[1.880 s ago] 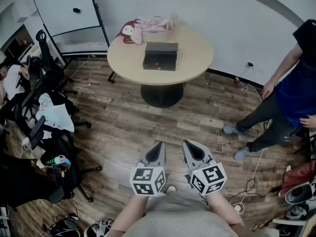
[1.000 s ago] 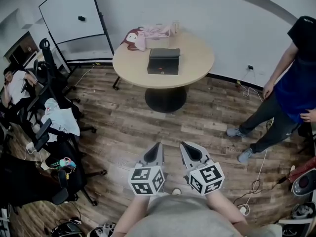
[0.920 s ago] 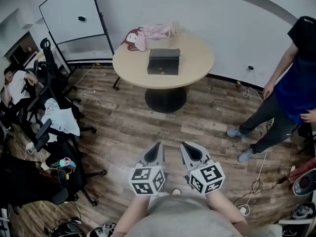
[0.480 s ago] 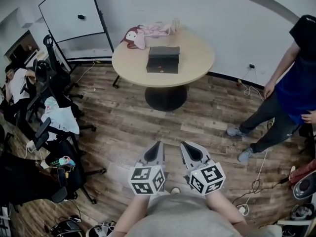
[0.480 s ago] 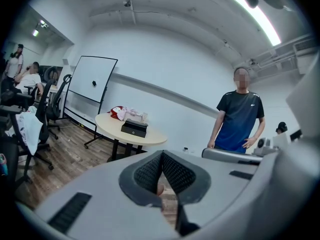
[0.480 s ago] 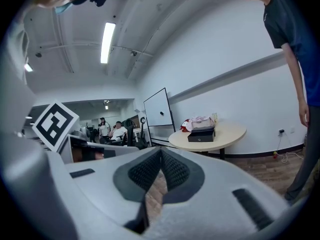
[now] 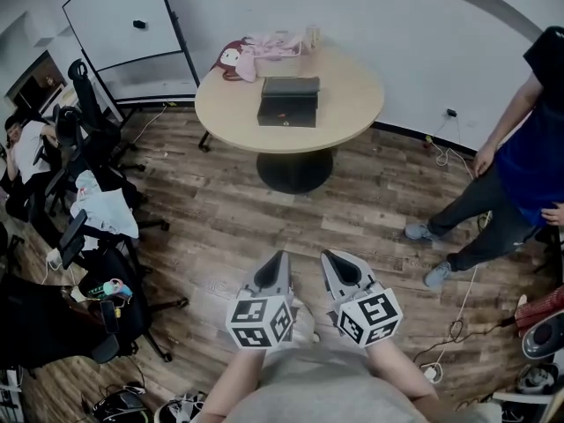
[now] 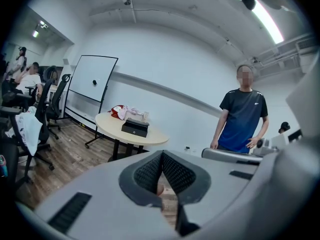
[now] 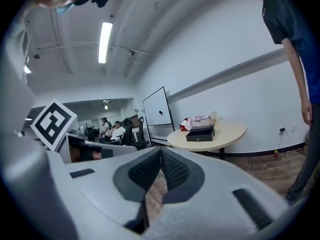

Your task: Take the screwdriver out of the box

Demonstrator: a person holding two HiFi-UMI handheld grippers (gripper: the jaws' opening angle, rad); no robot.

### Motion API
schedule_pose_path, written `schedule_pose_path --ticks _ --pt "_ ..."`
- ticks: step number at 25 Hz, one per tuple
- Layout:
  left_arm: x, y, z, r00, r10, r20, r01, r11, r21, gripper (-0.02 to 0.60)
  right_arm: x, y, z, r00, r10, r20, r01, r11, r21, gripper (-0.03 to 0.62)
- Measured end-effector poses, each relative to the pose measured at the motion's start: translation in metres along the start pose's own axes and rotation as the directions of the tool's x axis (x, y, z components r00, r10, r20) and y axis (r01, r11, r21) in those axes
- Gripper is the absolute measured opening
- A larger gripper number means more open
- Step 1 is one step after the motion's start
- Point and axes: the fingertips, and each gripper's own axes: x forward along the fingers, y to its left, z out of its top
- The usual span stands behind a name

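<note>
Ceiling tube [image 9: 105,41] lights room evenly; fisheye-warped edges.

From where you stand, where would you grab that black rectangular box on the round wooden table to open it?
Probably the lid's front edge, coming from the near side: the closed black rectangular box faces its small clasp this way, and pink cloth lies behind it.

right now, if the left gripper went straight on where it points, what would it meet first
Nothing nearby: open floor lies ahead of the left gripper; further on probably the round table, though depth is unclear.
</note>
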Motion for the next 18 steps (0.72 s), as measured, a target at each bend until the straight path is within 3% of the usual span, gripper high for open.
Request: schedule_pose_path --ticks 9,18 --pt "0.067 0.021 0.020 1.000 -0.011 0.003 0.011 1.000 0.000 0.003 0.051 -0.045 0.004 1.000 -0.025 -0.009 0.025 1.000 0.007 0.000" --pt "0.153 0.064 0.053 0.999 -0.024 -0.029 0.024 1.000 -0.005 0.004 0.138 -0.094 0.031 0.999 -0.037 -0.036 0.037 0.999 -0.010 0.002"
